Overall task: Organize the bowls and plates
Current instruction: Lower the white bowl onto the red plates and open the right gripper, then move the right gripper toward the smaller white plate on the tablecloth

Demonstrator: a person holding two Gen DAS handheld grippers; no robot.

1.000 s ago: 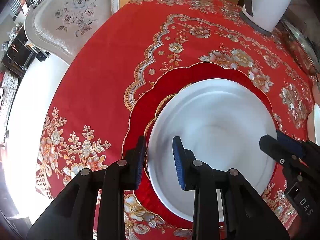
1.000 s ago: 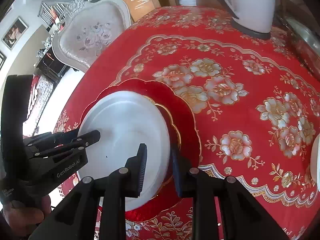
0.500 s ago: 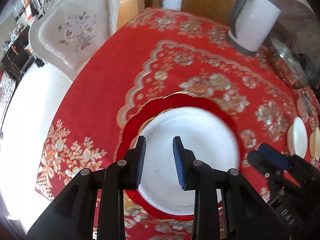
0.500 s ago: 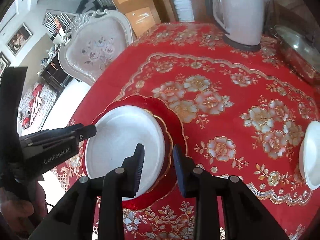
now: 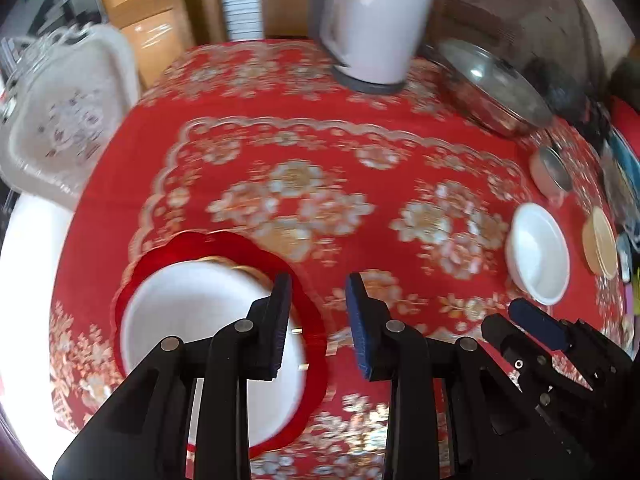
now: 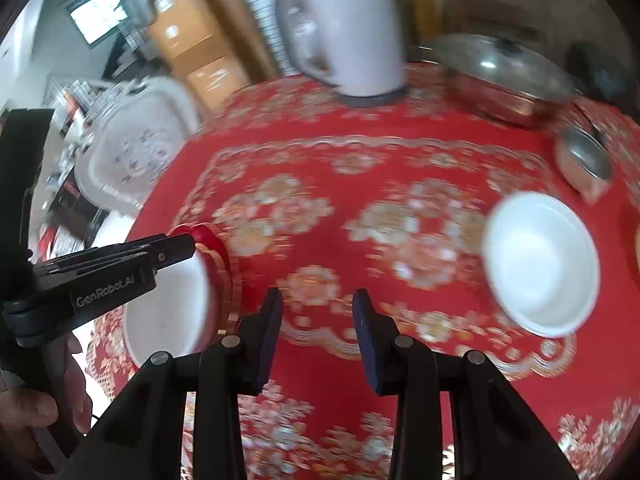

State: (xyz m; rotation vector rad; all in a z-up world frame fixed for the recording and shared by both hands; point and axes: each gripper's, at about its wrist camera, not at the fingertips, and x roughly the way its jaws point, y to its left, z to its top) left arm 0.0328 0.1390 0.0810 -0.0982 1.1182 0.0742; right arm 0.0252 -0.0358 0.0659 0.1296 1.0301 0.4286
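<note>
Red, flower-patterned tablecloth (image 5: pixel 320 152) fills both views. Only the right wrist view shows a hand (image 6: pixel 36 408) gripping the left gripper (image 5: pixel 318 320), whose empty jaws stand narrowly apart above the white plate (image 5: pixel 192 312) on its red plate (image 5: pixel 316 332). The right gripper (image 6: pixel 316 320) has just been opening, nothing between its pads. A white bowl (image 6: pixel 540 264) sits beyond; kettle (image 5: pixel 376 20) and lidded pan (image 5: pixel 492 84) stand behind.

A pale floral-backed chair (image 5: pixel 60 120) stands at the table's far left — cardboard boxes (image 5: pixel 148 24) stacked behind.
</note>
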